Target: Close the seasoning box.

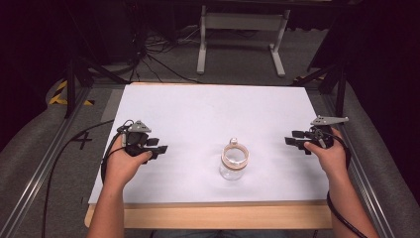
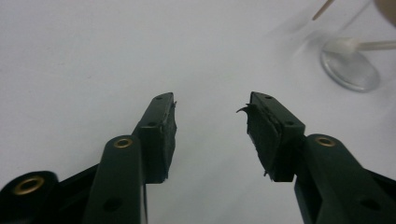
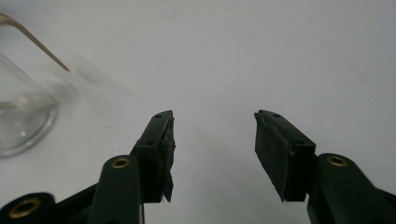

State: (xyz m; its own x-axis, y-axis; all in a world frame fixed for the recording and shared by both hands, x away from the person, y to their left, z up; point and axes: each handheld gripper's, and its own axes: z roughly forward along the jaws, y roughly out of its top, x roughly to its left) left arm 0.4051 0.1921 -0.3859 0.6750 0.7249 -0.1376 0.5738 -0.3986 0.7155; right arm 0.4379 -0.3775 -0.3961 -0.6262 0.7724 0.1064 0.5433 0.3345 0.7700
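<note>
Two claws released, nothing between jaws: left claw (image 1: pixel 161 148), right claw (image 1: pixel 288 141) low over white bench (image 1: pixel 208 114). Clear glass jar (image 1: pixel 234 162) upright between claws, apart from both.

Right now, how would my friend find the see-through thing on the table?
Start at the big white board covering the table, then look near its front edge, midway between the two black claws. There stands a clear glass jar, upright and open, with a tan rim and a small white ball beside it.
</note>
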